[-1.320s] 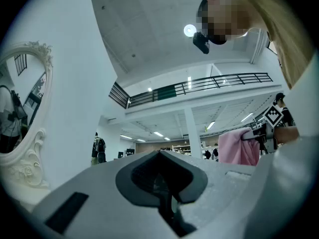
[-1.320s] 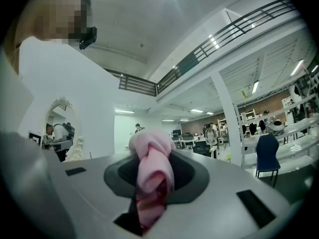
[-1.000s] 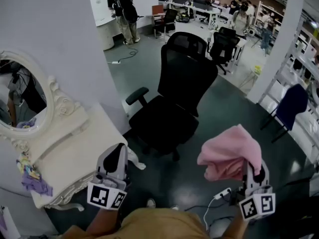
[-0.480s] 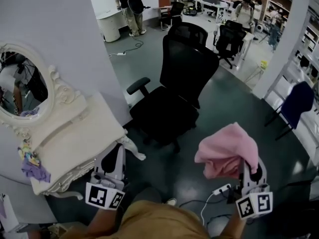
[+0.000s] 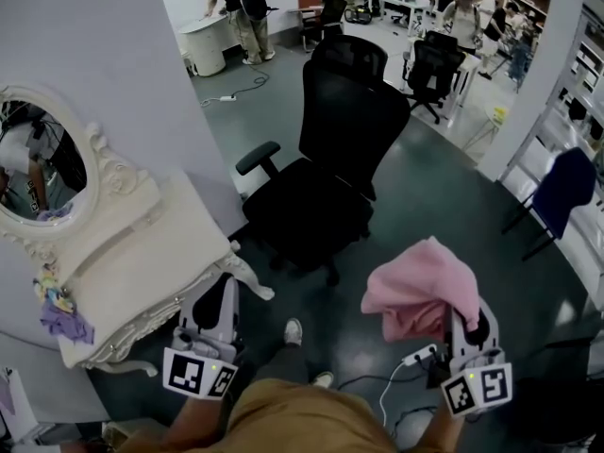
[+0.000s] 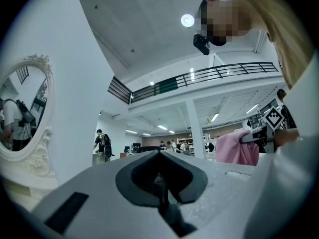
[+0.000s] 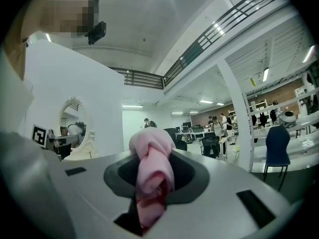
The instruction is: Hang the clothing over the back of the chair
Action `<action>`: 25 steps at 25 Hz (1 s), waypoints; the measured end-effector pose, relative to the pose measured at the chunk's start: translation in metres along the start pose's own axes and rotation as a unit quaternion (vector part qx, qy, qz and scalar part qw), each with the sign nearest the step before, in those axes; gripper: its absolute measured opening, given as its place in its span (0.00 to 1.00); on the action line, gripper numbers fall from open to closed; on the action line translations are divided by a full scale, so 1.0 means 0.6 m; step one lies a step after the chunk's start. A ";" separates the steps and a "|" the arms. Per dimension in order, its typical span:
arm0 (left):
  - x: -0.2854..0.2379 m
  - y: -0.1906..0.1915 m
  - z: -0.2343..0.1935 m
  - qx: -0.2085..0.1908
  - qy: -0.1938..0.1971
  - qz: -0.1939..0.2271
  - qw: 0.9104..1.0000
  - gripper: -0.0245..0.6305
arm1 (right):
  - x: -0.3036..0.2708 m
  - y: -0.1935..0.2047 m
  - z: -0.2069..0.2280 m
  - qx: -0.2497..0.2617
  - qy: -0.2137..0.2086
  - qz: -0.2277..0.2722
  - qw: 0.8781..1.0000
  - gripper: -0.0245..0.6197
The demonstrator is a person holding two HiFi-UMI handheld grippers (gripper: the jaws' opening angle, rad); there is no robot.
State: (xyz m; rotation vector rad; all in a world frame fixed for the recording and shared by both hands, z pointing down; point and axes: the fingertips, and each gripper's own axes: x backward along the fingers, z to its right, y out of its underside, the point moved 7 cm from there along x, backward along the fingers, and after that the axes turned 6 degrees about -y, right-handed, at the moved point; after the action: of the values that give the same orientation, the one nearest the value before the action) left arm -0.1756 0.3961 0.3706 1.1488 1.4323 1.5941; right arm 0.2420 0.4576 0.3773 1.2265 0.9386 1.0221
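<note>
A black mesh office chair (image 5: pixel 316 206) stands on the dark floor ahead, its tall backrest (image 5: pixel 351 125) on the far side of the seat. A bunched pink garment (image 5: pixel 422 289) hangs in the air at lower right, short of the chair. My right gripper (image 5: pixel 460 321) is shut on it; in the right gripper view the pink cloth (image 7: pixel 151 156) fills the jaws of that gripper (image 7: pixel 152 185). My left gripper (image 5: pixel 219 300) is at lower left beside the vanity, shut with nothing in it (image 6: pixel 160 177). The left gripper view shows the pink garment (image 6: pixel 232 148) off to its right.
A white vanity table (image 5: pixel 151 258) with an oval mirror (image 5: pixel 42 173) stands close on the left against a white wall. A white cable and plug strip (image 5: pixel 413 359) lie on the floor. A blue chair (image 5: pixel 563 189) and a white pillar (image 5: pixel 530 74) are at right. People stand far back.
Both grippers have sunk a little, the right one still holding the pink garment. The person's foot has stepped into view between them, and the chair sits slightly higher in the picture.
</note>
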 end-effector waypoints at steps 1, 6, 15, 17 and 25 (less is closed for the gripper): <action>-0.005 0.005 0.000 0.003 0.002 -0.002 1.000 0.04 | -0.003 -0.001 0.001 0.001 0.002 -0.002 1.000 0.20; -0.053 0.037 -0.012 0.017 0.012 -0.002 1.000 0.04 | -0.037 0.002 0.013 0.010 0.009 -0.012 1.000 0.20; -0.249 0.106 -0.097 0.046 0.017 -0.011 0.999 0.04 | -0.247 0.004 0.052 0.023 0.009 -0.045 0.999 0.20; -0.313 0.125 -0.134 0.054 0.017 -0.016 0.998 0.04 | -0.328 -0.005 0.053 0.026 0.005 -0.044 0.999 0.20; -0.577 0.143 -0.264 0.074 0.049 -0.008 0.996 0.04 | -0.630 -0.056 0.053 0.034 -0.019 -0.039 0.998 0.20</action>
State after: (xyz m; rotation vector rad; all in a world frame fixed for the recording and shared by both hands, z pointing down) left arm -0.1907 0.0073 0.4004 1.1526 1.6429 1.5730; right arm 0.1688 0.0843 0.3553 1.2531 0.9905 0.9083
